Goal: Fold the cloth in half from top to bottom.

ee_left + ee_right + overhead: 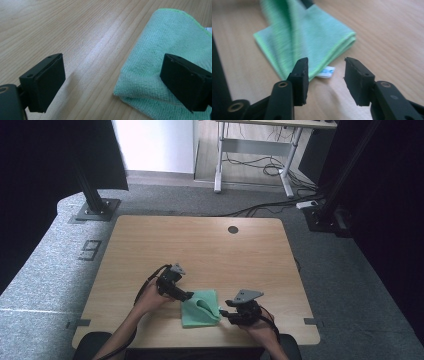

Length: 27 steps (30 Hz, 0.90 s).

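**Green cloth folded on the table, both grippers off it**

Lying near the front edge of the wooden table point(200, 245), the green cloth point(201, 309) is folded over on itself, with a raised fold running across its top in the high view. In the right gripper view the cloth point(312, 37) shows stacked layers along a bright green hem, and a small white tag point(325, 72) sticks out from under its near edge onto the wood. In the left gripper view the cloth point(172, 50) shows a soft, rounded folded corner resting flat on the table.

The left gripper point(186, 295) sits at the cloth's left edge. Its jaws stand wide apart: one hangs over bare wood, the other over the cloth, and nothing is clamped between them.

The right gripper point(223, 312) is just beside the cloth's right edge. Its jaws are parted to a middling gap and grasp nothing; the cloth's hem and the tag lie just beyond their tips, with bare table showing between them.

A hand holds each gripper from the table's front edge, forearms coming in from below. Farther out, the table has a dark round hole point(233, 229) near its far edge, and grey carpet point(330, 270) surrounds it.
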Available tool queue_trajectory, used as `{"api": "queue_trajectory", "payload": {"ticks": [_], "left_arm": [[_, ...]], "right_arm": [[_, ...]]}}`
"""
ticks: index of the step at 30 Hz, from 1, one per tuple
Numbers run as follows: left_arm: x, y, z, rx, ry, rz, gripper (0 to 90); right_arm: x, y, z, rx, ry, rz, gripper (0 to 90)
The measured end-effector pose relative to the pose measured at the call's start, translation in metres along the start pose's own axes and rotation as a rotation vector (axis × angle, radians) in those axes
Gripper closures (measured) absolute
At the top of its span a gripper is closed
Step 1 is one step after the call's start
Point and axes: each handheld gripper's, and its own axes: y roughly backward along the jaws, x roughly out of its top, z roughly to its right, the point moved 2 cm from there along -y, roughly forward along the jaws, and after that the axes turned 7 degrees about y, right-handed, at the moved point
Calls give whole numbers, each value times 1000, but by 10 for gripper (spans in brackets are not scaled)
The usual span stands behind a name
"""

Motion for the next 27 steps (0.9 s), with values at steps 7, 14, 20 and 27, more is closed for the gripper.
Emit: {"api": "queue_trajectory", "payload": {"ticks": [7,14,20,27], "left_arm": [[6,9,13,-33,-7,68,61],[-9,11,35,-51,-62,45,60],[-32,11,38,-16,-70,11,60],[-45,7,35,45,-61,-7,50]], "right_arm": [[13,-17,10,8,-26,-25,460],[13,-37,8,7,-31,-61,416],[9,-39,2,15,-35,-76,386],[7,-42,-7,20,-20,-87,361]]}}
